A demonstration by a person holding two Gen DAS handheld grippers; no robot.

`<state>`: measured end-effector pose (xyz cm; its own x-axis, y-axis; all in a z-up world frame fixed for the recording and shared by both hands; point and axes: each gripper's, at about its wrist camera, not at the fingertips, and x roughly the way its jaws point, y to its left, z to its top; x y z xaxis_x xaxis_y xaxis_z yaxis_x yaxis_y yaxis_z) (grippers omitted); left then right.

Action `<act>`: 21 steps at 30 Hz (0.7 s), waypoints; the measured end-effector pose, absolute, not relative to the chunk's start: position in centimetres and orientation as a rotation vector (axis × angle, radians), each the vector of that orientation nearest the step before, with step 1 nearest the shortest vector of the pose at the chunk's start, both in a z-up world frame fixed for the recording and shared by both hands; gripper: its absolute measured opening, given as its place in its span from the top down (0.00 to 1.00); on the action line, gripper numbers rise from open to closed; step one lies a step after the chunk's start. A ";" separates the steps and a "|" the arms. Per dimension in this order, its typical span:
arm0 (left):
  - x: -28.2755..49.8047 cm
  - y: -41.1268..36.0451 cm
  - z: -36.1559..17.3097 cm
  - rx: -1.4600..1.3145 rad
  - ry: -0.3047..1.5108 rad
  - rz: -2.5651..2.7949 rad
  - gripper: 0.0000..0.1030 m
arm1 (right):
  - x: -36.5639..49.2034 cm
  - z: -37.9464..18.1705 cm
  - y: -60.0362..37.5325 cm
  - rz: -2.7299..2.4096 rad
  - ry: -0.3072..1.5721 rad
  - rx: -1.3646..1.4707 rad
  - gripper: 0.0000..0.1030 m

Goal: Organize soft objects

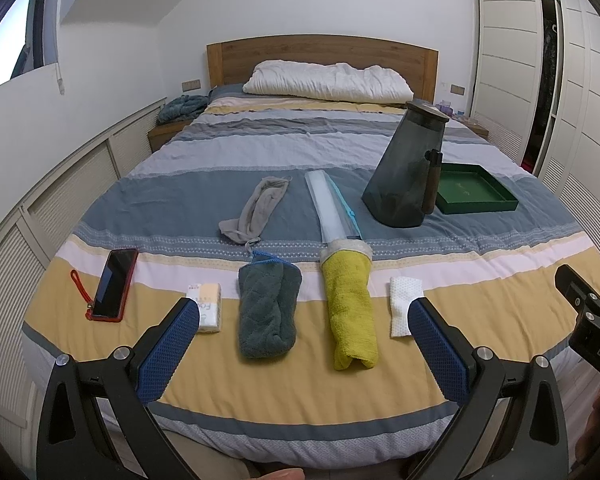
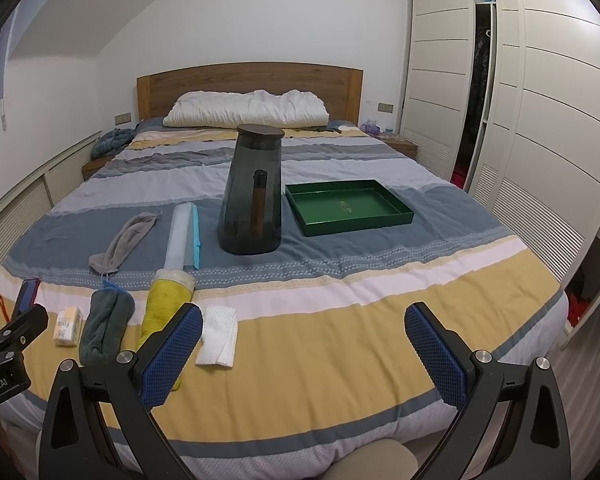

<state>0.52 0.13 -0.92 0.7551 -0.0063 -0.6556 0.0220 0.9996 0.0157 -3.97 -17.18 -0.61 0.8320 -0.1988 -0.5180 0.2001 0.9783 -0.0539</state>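
Striped bed (image 2: 340, 320) filled both views | only left cam showed the whole phone (image 1: 114, 285); right cam showed the green tray (image 2: 396, 218) fully, nothing in it | dark jug (image 2: 252, 196) beside tray | teal towel (image 1: 268, 312), yellow towel (image 1: 350, 312), white cloth (image 1: 404, 308) lined up near edge | left gripper (image 1: 300, 320) and right gripper (image 2: 304, 328) both spread, holding nothing

The striped bed (image 1: 440, 264) carries a near row: phone (image 1: 114, 285), tissue pack (image 1: 209, 307), grey towel (image 1: 269, 312), yellow towel (image 1: 350, 312), white wipe (image 1: 403, 305). Farther back lie a grey cloth (image 1: 257, 207), a clear tube (image 1: 331, 208), a dark pitcher (image 1: 408, 164), a green tray (image 1: 476, 188) and a pillow (image 1: 326, 80).
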 end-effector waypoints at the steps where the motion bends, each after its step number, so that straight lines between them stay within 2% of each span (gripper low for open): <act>1: 0.5 0.2 -0.9 0.021 0.716 -0.016 0.01 | -4.0 -0.6 -17.1 -0.211 0.549 0.001 0.00; 12: 1.5 1.1 -1.8 0.010 0.741 0.006 0.01 | -2.8 -0.9 -16.2 -0.178 0.568 -0.022 0.00; 21: 4.4 3.4 -3.2 -0.009 0.788 0.058 0.01 | 1.7 -1.4 -13.9 -0.099 0.605 -0.072 0.00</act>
<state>4.36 3.42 -3.16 0.7034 0.0491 -0.7091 -0.0560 0.9983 0.0136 1.68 -13.86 -1.43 0.8182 -0.1139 -0.5635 0.0714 0.9927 -0.0969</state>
